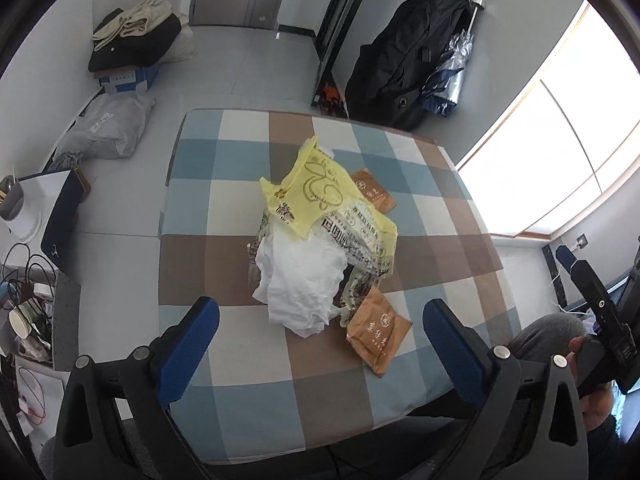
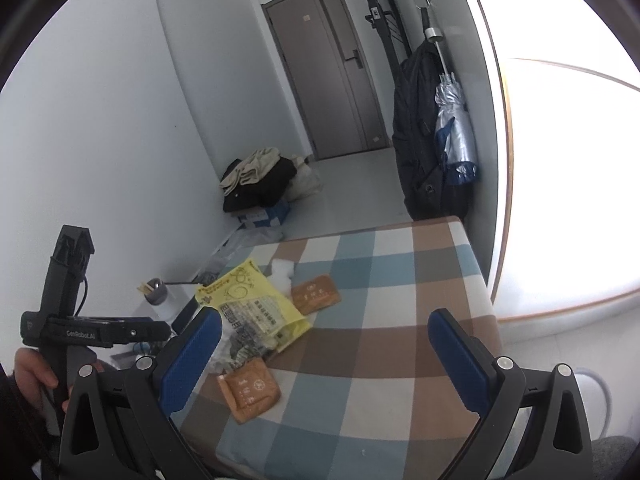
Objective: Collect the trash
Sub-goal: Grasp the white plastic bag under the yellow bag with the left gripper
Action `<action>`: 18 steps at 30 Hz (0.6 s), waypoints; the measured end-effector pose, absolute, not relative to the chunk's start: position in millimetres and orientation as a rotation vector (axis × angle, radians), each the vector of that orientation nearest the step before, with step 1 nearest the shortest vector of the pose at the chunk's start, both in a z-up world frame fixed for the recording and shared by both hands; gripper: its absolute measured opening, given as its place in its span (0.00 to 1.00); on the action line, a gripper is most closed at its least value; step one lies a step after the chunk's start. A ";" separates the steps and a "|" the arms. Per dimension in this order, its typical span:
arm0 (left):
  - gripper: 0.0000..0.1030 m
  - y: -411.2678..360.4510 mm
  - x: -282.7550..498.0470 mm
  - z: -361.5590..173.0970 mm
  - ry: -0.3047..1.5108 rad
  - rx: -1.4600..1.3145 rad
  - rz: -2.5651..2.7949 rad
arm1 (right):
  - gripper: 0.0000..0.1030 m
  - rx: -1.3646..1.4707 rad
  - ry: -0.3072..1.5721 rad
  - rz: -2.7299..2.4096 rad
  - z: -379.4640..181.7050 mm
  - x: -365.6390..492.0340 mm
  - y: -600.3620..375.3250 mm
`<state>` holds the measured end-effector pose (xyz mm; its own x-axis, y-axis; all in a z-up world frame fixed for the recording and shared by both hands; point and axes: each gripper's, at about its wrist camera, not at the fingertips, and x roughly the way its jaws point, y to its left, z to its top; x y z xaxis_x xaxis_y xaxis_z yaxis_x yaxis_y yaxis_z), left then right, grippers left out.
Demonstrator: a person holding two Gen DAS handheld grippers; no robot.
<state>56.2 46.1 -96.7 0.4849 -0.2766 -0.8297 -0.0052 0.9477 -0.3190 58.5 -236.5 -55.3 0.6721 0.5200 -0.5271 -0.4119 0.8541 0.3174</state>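
Left wrist view: left tool (image 1: 320,320) hangs over near edge of the checked bench (image 1: 224,136), fingers spread wide, nothing between them. Trash sits mid-bench in one heap: yellow plastic bag (image 1: 316,188) on top, crumpled white tissue (image 1: 300,280) spilling toward the tool, a printed clear wrapper under both. One orange sachet (image 1: 378,334) lies flat just beside the heap's near-right edge, a second orange sachet (image 1: 374,194) partly tucked behind the bag on far right. Judgement: all v. light, soft, crushable; film prob. slippery, not fragile. Best hold = pinch a bunched fold of bag/tissue, not a flat face; sachets want an edge or corner grip since they lie flat. Heap's long axis runs far-to-near, slightly toward the right; near sachet sits diagonal, one corner toward the tool.

Right wrist view: right tool (image 2: 324,344) also spread wide & empty, low at near edge, w/ bench (image 2: 440,240) ahead. Heap sits left of its centre line; left finger (image 2: 192,352) overlaps the wrapper in view, contact can't be told. Near sachet (image 2: 248,394) lies just below that finger, far sachet (image 2: 316,294) flat beyond yellow bag (image 2: 248,296), which points far-left.
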 end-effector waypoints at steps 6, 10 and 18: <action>0.77 52.0 66.6 -110.4 1.100 -0.353 -0.189 | 1.00 0.196 0.693 0.514 -68.7 69.4 -237.7; 0.68 46.8 75.1 -116.4 1.108 -0.311 -0.187 | 1.00 0.188 0.710 0.514 -74.6 74.2 -235.4; 0.16 50.9 84.4 -132.0 1.162 -0.316 -0.161 | 1.00 0.187 0.731 0.512 -79.1 77.5 -235.6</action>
